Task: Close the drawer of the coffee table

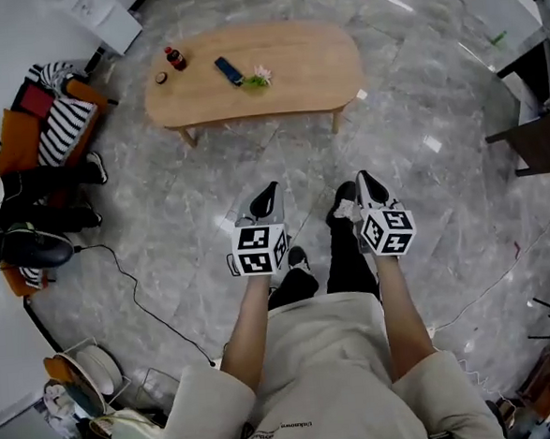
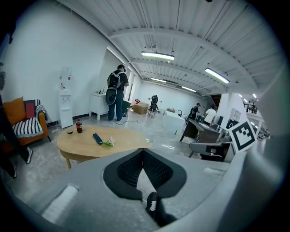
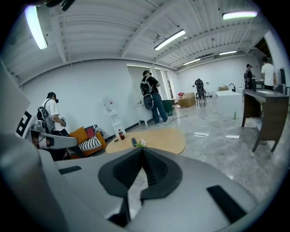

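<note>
Bench (image 1: 302, 66): is standing on the grey floor (image 1: 207, 186) well ahead of both claws, its long side facing the person.
Drawer: is not showing clearly in any view; whether it is in or out cannot be told.
Left claw (image 1: 267, 188): is hanging in the air over the floor, pointing toward the bench and well apart from it; its jaws are pressing together with nothing between them.
Right claw (image 1: 362, 176): is hanging level with the left one, also well short of the bench; its jaws are meeting at the tips, gripping nothing.
Bench top: is carrying a red-capped bottle (image 1: 175, 58), a small dark cap (image 1: 160, 77) near it, a dark flat bar (image 1: 228, 71) and a green sprig (image 1: 257, 78) just beside the bar.
</note>
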`<state>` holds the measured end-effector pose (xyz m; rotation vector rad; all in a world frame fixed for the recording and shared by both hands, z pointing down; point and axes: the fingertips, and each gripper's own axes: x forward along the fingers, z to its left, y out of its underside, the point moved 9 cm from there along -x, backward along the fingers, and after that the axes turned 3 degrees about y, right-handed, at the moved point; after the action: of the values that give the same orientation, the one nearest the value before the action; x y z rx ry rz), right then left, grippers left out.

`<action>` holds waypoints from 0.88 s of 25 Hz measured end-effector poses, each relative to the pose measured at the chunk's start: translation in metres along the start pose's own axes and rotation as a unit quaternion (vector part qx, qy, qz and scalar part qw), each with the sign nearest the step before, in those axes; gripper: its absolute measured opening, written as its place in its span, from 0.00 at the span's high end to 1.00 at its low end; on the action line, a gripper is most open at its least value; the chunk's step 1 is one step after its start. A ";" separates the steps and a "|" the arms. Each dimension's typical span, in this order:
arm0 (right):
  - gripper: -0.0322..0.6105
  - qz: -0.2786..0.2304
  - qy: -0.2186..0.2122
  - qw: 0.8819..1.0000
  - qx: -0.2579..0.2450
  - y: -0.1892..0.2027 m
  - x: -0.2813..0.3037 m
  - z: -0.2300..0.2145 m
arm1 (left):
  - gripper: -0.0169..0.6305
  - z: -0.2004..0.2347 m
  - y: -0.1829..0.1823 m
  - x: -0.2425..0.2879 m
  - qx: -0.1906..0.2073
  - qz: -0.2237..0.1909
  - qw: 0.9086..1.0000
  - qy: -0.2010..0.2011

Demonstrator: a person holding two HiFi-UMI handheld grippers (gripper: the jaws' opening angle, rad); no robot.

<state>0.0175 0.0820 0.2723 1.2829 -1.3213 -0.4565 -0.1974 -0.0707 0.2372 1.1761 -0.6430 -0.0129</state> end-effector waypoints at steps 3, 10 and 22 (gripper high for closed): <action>0.92 0.003 -0.004 1.000 -0.006 -0.007 -0.035 0.016 | 0.96 -0.015 -0.005 -0.028 -0.026 -0.005 1.000 0.006; 0.92 0.008 -0.052 0.998 -0.032 -0.013 -0.064 0.065 | 0.96 -0.049 -0.026 -0.067 -0.010 -0.003 1.000 0.030; 0.92 0.004 -0.053 0.998 -0.031 -0.002 -0.106 0.082 | 0.96 -0.085 -0.013 -0.079 -0.003 0.006 1.000 0.029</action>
<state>-0.0833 0.1374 0.2036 1.2158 -1.3902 -0.5618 -0.2176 0.0231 0.1704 1.1629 -0.5990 0.0284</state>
